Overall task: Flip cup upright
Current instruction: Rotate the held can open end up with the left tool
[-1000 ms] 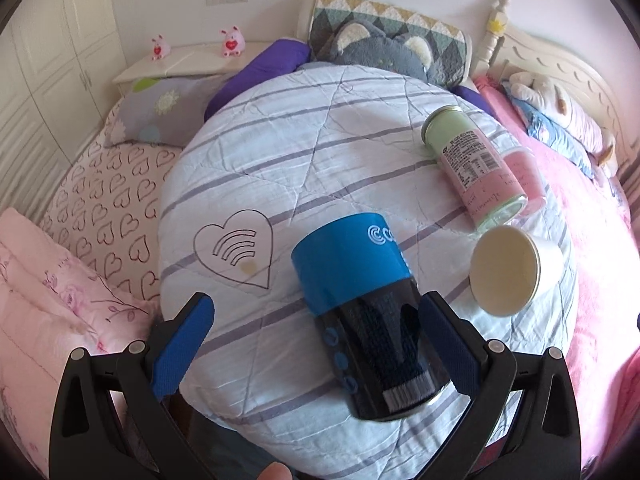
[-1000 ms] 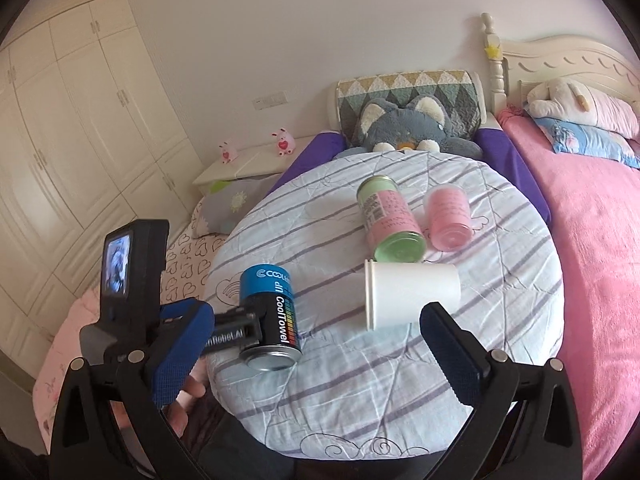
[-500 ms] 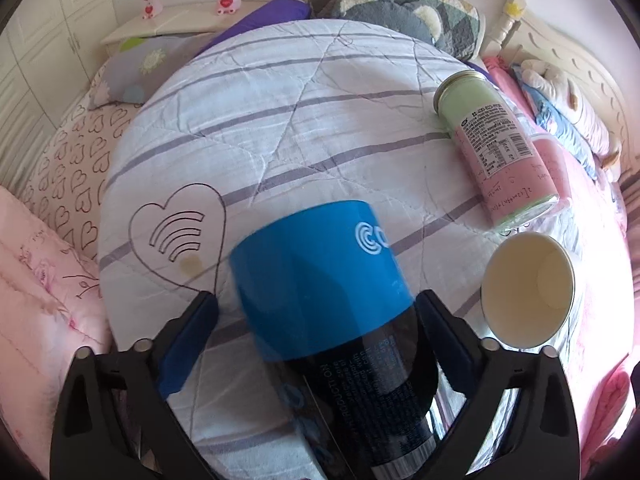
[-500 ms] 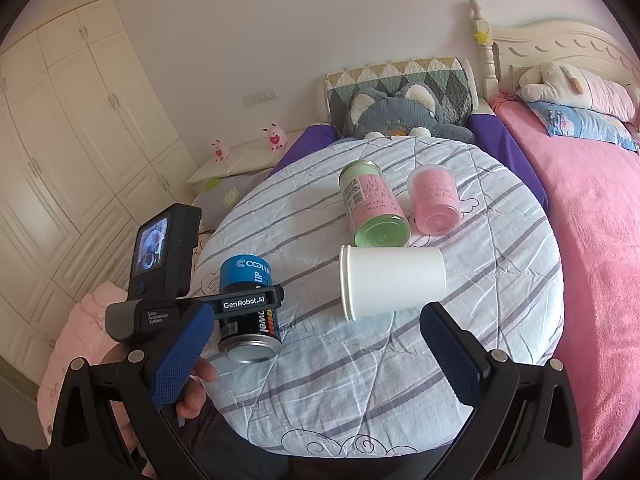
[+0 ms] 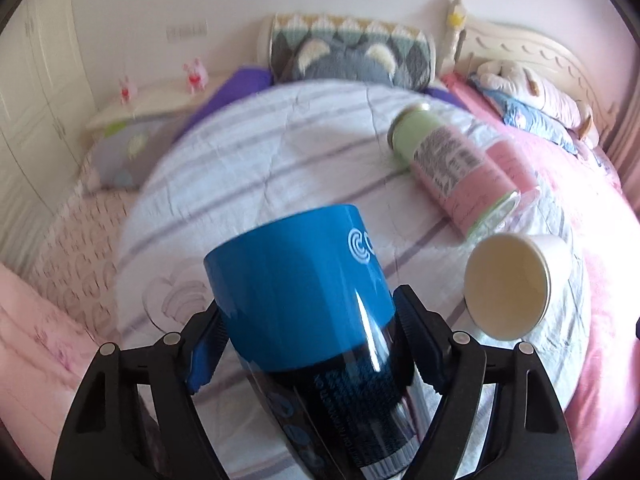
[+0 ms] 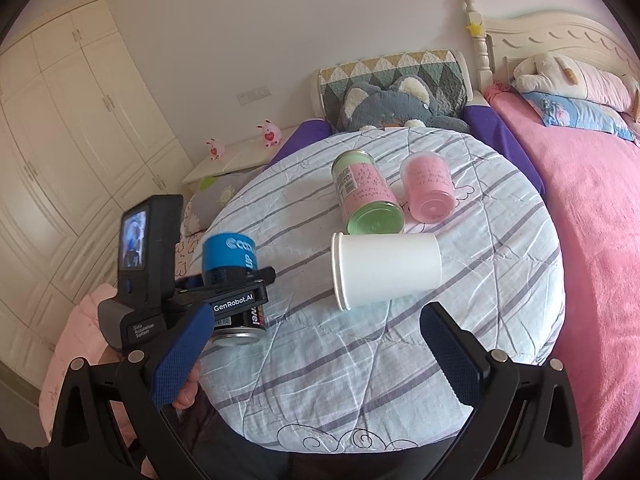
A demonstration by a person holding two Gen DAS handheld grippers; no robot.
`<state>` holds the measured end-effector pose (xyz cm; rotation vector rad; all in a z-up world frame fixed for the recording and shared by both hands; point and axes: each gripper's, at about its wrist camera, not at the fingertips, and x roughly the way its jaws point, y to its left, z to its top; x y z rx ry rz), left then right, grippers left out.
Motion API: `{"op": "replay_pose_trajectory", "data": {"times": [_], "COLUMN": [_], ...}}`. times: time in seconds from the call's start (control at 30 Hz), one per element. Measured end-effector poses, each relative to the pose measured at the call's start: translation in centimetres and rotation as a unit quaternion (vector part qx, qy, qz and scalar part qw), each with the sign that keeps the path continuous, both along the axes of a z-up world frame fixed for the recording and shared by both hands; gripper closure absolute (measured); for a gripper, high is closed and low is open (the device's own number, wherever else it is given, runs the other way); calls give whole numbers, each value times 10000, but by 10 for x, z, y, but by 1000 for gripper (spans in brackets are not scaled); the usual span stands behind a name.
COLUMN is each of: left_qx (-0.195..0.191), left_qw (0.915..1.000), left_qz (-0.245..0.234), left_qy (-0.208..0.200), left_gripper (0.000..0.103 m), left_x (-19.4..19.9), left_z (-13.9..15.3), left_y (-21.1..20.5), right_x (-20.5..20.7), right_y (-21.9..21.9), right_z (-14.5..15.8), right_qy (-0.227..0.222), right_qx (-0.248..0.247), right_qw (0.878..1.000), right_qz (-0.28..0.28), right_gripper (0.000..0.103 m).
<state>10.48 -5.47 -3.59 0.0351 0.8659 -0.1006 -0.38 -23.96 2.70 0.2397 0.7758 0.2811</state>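
My left gripper is shut on a blue-and-black can and holds it tilted above the round table; in the right wrist view the can sits in that gripper at the table's left edge. A white paper cup lies on its side mid-table, mouth to the left; it also shows in the left wrist view. My right gripper is open and empty, hovering over the table's near edge in front of the cup.
A green-and-pink can and a pink can lie on their sides behind the cup. The round table wears a striped quilt. A pink bed is at the right, pillows and wardrobes at the left.
My left gripper has closed on the blue can and lifted it off the table, tilting it up. My right gripper has stayed open over the near edge, with only a small shift.
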Motion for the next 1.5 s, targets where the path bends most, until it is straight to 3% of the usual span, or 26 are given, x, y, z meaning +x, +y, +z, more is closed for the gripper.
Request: {"op": "replay_pose_trajectory", "data": {"times": [0.2, 0.33, 0.5, 0.67, 1.33, 1.5], "left_qx": [609, 725, 531, 350, 362, 390], "left_qw": [9905, 9837, 9858, 9822, 9830, 9790], "left_qz": [-56, -167, -292, -394, -455, -407], "left_qy": [-1234, -1637, -1567, -1805, -1743, -1960], "left_gripper": [31, 34, 35, 35, 33, 6], "left_x": [6, 16, 14, -7, -23, -32], "left_z": [24, 27, 12, 5, 4, 13], "left_y": [-12, -15, -13, -10, -8, -6], "right_x": [2, 3, 4, 5, 2, 2], "right_y": [7, 9, 2, -3, -3, -2], "right_z": [-4, -5, -7, -9, -7, -7], "right_qy": [38, 45, 50, 100, 30, 23], "right_qx": [28, 45, 69, 46, 28, 11], "right_qw": [10000, 10000, 9999, 9997, 9997, 9997], "right_qz": [27, 4, -116, -195, -223, -245], "right_gripper": [0, 0, 0, 0, 0, 0]}}
